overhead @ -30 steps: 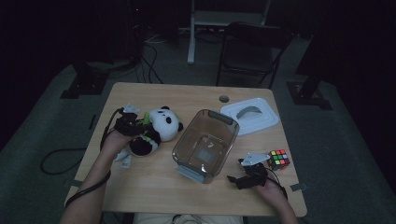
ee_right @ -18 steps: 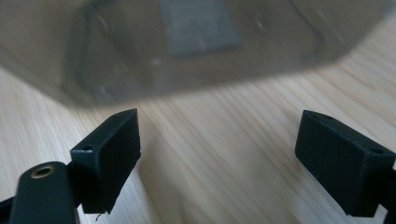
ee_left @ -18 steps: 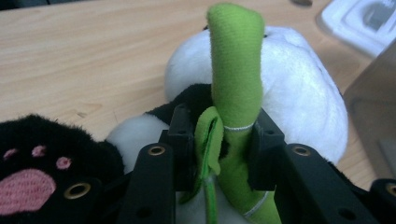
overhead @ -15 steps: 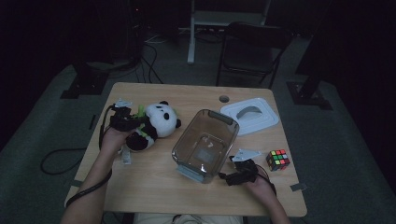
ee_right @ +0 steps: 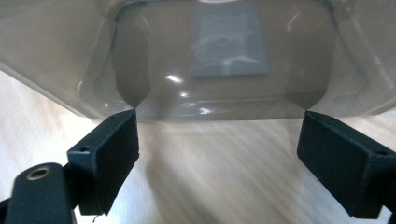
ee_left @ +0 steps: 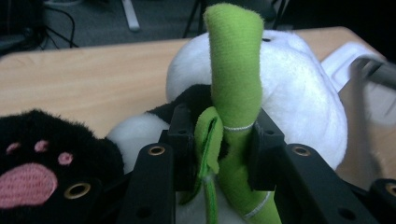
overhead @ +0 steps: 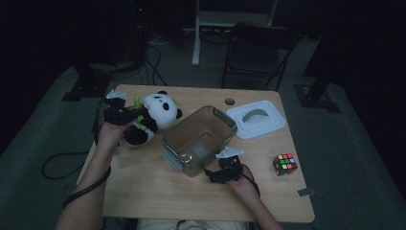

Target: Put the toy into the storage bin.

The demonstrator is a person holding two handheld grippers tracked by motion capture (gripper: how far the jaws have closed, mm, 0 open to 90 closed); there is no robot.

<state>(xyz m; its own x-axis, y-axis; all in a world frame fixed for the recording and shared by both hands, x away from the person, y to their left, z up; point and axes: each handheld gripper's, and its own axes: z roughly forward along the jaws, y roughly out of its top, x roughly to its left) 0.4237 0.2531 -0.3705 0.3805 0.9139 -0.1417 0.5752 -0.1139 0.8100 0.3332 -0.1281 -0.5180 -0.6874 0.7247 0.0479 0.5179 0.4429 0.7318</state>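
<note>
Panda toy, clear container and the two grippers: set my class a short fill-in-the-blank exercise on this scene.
1. The left gripper is shut on the panda toy's ____ plush stalk.
2. The right gripper's jaws stand ____, facing the clear container.
3. The white lid lies ____ the container.
4. The cube lies on the ____.

Missing words: green; open; beside; table

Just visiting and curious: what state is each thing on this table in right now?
Panda plush: lying on the table, held by its green stalk.
Left gripper: shut on the stalk.
Right gripper: open, facing the box.
Clear box: open, empty.
Lid: off, lying flat.
Cube: scrambled.
</note>
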